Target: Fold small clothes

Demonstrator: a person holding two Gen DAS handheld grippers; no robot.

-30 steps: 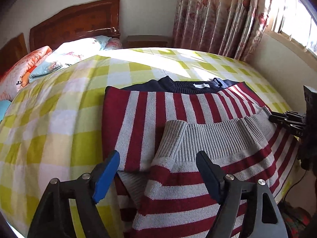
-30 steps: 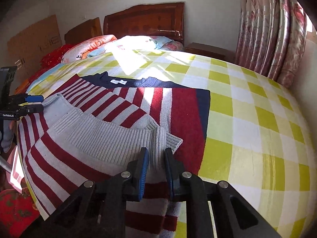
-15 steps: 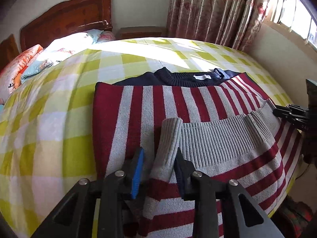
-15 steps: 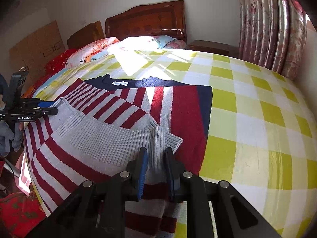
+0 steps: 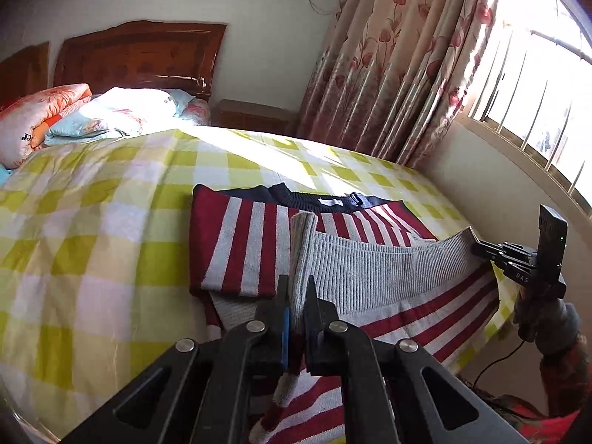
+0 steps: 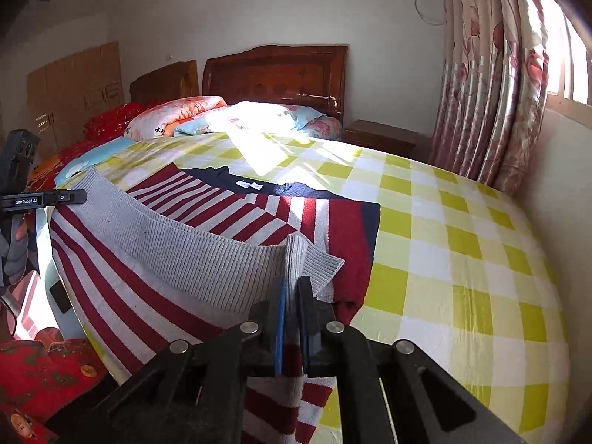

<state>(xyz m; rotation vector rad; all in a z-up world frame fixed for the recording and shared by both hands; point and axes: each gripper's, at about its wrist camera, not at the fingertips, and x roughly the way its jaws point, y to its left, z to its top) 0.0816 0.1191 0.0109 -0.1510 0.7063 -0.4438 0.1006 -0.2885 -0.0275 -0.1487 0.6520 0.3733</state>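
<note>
Pinching the striped sweater (image 5: pixel 373 273) hem, left claw (image 5: pixel 296 307) and right claw (image 6: pixel 290 296) both grip shut.

We see a red-and-grey striped knit sweater (image 5: pixel 244 244) with a navy collar lying flat on the yellow-and-white checked bed (image 5: pixel 92 229), its neck end towards the headboard. A small white label (image 6: pixel 248 184) shows inside the navy neckline. The wide grey ribbed hem (image 6: pixel 177 248) is lifted off the body of the sweater and stretched taut between its two corners, each corner pinched into a narrow upright fold. The striped panel below the hem slopes down towards us.
</note>
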